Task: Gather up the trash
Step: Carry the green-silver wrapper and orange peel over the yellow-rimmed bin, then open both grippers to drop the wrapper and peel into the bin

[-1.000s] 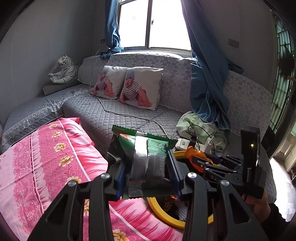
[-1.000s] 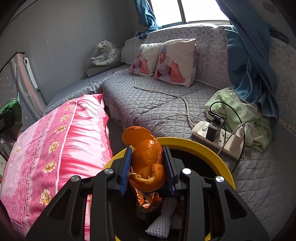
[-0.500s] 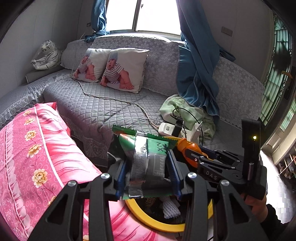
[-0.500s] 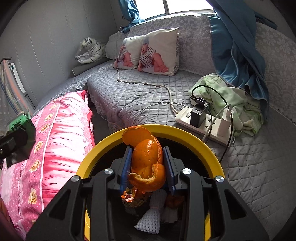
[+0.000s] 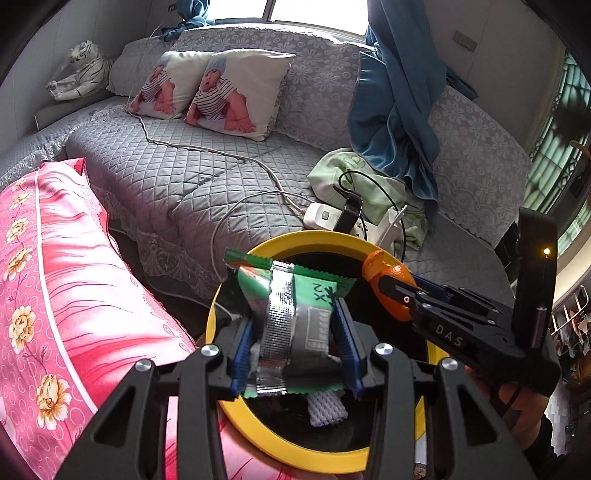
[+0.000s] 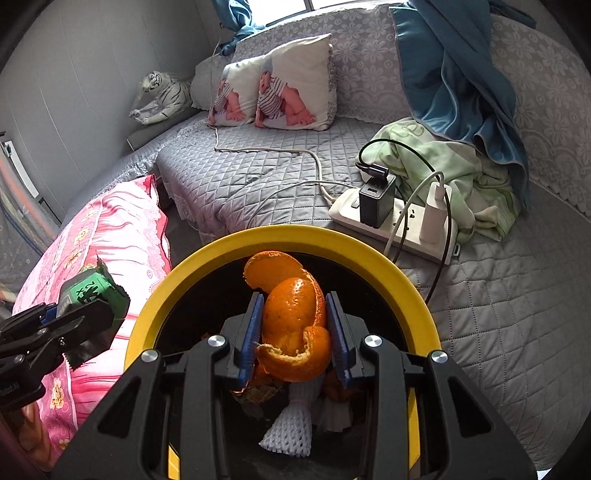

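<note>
Grey sofa (image 6: 258, 181) behind, left tongs (image 5: 295, 339) half-hiding wrapper (image 5: 295, 314), bin (image 6: 295, 236) bottom cut off

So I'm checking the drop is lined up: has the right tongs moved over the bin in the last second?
Yes. The right tongs, shut on the orange peel, advanced over the yellow-rimmed bin; the rim now rings them.

Daylit room, fisheye views, sharp focus.
Light is admitted through the blown-out bright window (image 5: 317, 14) behind the grey quilted sofa (image 5: 207, 177); edges are bent and vignetted black; shadows are kept soft.
</note>
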A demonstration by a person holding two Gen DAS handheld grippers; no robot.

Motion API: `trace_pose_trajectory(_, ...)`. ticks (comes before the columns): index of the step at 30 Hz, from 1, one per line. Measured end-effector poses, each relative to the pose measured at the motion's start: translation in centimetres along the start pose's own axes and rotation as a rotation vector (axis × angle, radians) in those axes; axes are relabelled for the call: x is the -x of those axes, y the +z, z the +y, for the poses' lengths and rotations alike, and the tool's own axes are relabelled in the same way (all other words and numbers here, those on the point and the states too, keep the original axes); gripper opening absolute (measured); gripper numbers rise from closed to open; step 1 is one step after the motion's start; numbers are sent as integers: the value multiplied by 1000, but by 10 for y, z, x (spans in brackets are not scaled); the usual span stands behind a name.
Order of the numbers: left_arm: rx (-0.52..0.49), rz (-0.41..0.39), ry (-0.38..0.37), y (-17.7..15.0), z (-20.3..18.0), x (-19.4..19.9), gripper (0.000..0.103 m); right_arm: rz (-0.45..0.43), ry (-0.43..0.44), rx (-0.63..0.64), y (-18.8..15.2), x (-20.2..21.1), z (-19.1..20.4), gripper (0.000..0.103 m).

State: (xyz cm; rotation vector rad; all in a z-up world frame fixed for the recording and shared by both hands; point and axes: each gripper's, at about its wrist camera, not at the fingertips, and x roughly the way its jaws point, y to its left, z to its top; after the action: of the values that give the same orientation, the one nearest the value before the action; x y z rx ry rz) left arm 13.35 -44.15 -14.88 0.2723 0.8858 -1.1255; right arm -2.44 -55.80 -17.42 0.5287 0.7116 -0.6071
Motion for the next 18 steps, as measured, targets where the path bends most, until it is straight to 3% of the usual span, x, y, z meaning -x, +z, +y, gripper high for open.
trace_pose_trajectory(13,59,46,-54,-2,7,-14,38,47,-8,-29,-3,-9,-8,33)
trace_pose_trajectory(18,48,34,-39,-1,6,-11,39,51,-12,-35,-2,-9,-10,34)
